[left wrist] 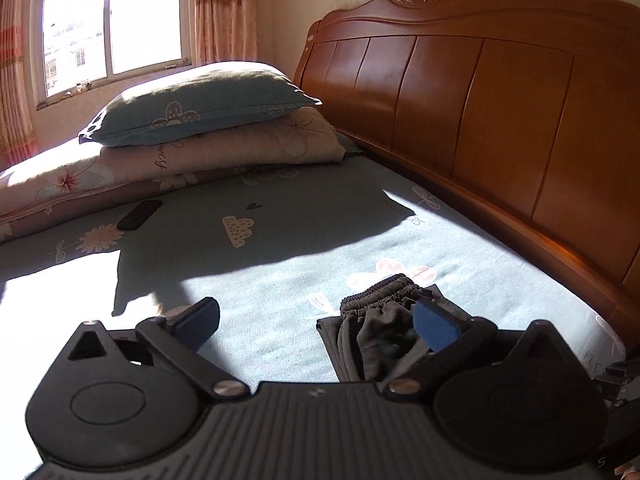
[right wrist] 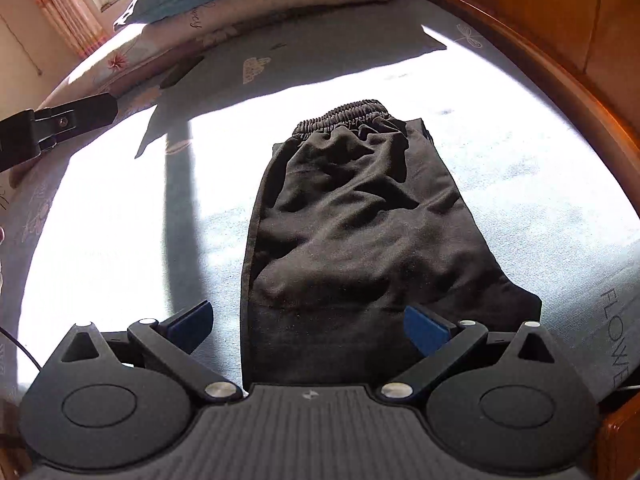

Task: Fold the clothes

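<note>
The black trousers [right wrist: 352, 240] are lying folded lengthwise on the sunlit bed sheet [right wrist: 520, 184], gathered elastic waistband [right wrist: 344, 114] pointing to 12 o'clock. Both the right gripper [right wrist: 308, 328] and the left gripper [left wrist: 316, 320] are hovering with jaws spread, gripping nothing. The soft, matte, wrinkled cloth is likely sitting loosely, so a shallow pinch risks catching only the top layer and dragging the stacked edges askew.

Stacked pillows [left wrist: 208, 120], wooden headboard [left wrist: 480, 100], phone [left wrist: 139, 215], window [left wrist: 112, 20].
</note>
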`<state>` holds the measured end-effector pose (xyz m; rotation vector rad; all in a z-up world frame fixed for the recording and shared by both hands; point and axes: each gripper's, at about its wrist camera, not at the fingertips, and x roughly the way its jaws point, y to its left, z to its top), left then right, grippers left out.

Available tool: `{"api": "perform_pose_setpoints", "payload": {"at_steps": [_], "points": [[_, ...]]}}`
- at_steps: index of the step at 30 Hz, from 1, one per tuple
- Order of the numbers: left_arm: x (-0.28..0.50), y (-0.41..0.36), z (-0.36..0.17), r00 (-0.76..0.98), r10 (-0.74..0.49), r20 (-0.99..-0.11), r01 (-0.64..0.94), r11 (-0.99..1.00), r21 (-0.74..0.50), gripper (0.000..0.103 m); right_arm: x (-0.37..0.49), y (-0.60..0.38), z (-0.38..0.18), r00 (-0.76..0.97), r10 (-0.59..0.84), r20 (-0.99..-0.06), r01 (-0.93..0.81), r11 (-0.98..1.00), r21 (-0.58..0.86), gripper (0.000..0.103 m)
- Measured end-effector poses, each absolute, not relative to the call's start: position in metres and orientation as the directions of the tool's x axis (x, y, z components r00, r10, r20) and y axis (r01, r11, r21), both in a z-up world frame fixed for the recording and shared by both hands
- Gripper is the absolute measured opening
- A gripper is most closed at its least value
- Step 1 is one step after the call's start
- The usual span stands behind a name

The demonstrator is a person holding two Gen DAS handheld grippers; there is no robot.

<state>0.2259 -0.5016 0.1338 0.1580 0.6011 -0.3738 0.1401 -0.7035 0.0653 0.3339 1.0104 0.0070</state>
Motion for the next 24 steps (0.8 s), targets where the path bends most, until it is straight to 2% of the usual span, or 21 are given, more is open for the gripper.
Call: {"api": "perform_pose_setpoints", "payload": {"at_steps": [7, 14, 24], "points": [[0.213, -0.433, 0.106, 0.717, -0.117, -0.687, 0.228, 0.971, 0.072, 0.102, 0.166, -0.637, 0.078, 0.511, 0.213, -0.833, 0.009, 0.967, 0.253, 0.103], [0.2, -0.366, 0.08, 0.63, 0.049, -0.775, 0.079, 0.989, 0.127, 0.102, 0.183, -0.58, 0.07, 0.422, 0.137, -0.896, 0.086, 0.978, 0.19, 0.103], [0.199, -0.314, 0.101, 0.489, 0.024, -0.872, 0.103, 0.991, 0.085, 0.102, 0.185, -0.551, 0.083, 0.326, 0.082, -0.942, 0.182, 0.972, 0.147, 0.103]]}}
